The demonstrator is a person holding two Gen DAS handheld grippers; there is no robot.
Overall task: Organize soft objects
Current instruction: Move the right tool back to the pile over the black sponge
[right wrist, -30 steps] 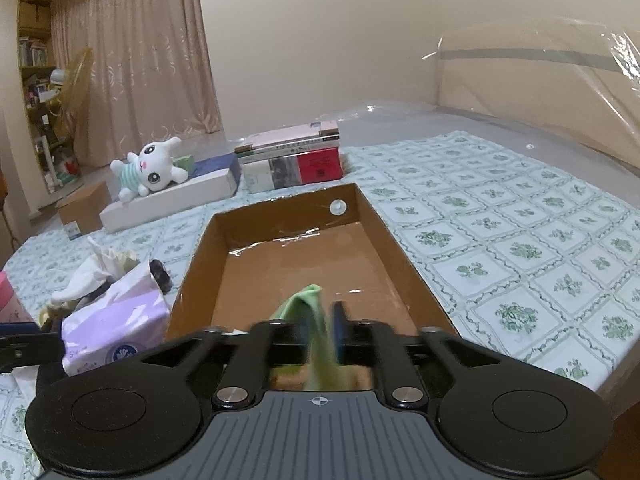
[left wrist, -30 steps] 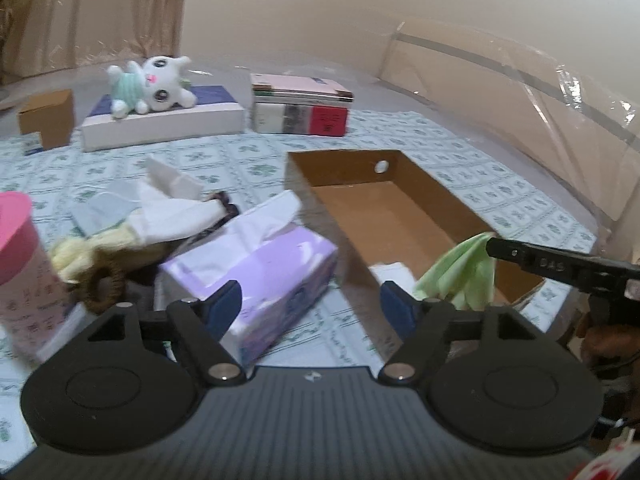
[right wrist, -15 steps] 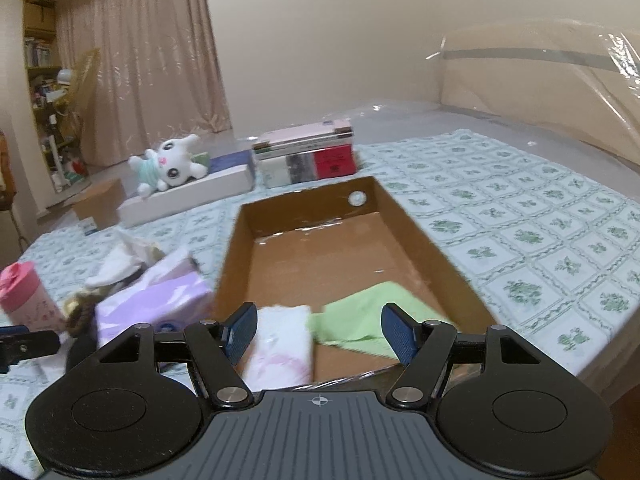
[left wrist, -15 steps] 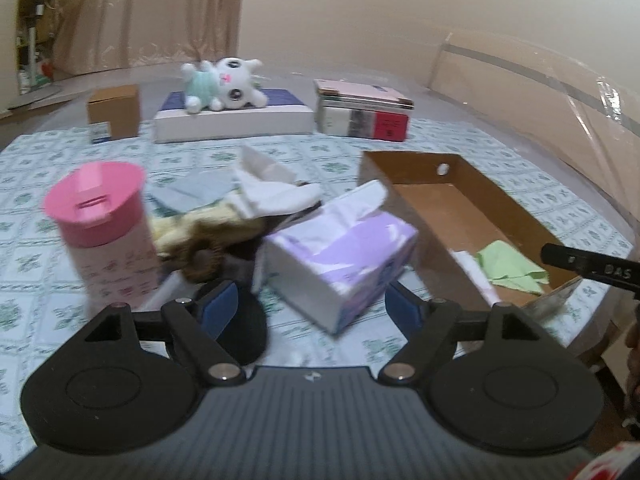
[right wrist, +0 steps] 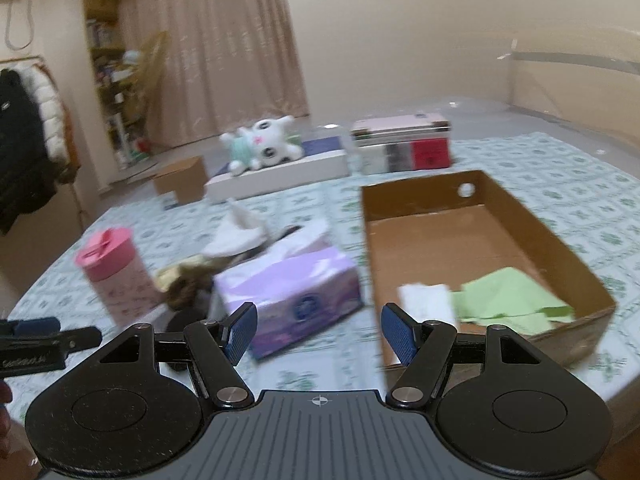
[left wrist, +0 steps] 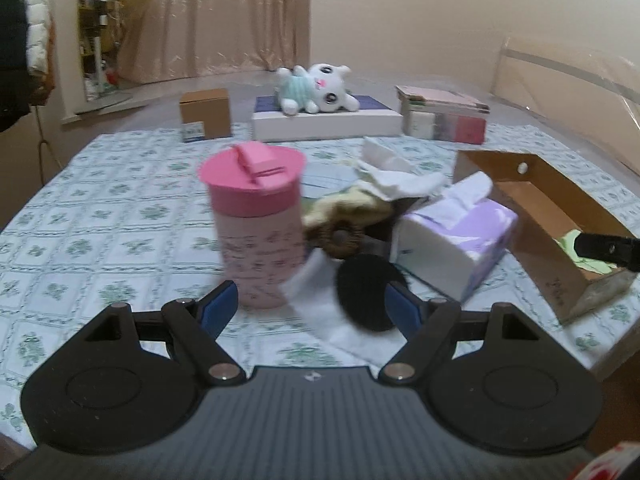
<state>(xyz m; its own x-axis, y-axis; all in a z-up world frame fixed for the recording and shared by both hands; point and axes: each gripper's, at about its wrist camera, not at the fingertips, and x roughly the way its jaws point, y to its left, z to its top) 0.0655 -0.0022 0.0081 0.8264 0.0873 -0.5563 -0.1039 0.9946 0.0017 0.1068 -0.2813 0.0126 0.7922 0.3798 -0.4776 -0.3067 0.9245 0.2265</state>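
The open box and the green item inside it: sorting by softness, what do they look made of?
The open box looks like plain matte brown cardboard: thin stiff walls, punched hole. The green item looks like soft cloth, lying creased and limp; possibly microfibre, unclear.

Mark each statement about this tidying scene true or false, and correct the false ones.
1. The green cloth lies inside the cardboard box. True.
2. The right claw grips the green cloth. False: it is open and holds nothing.
3. The pink-lidded cup lies tipped on its side. False: it stands upright.
4. The plush toy lies on a flat white box. True.
5. The tissue box sits inside the cardboard box. False: it sits beside it, on the patterned cloth.
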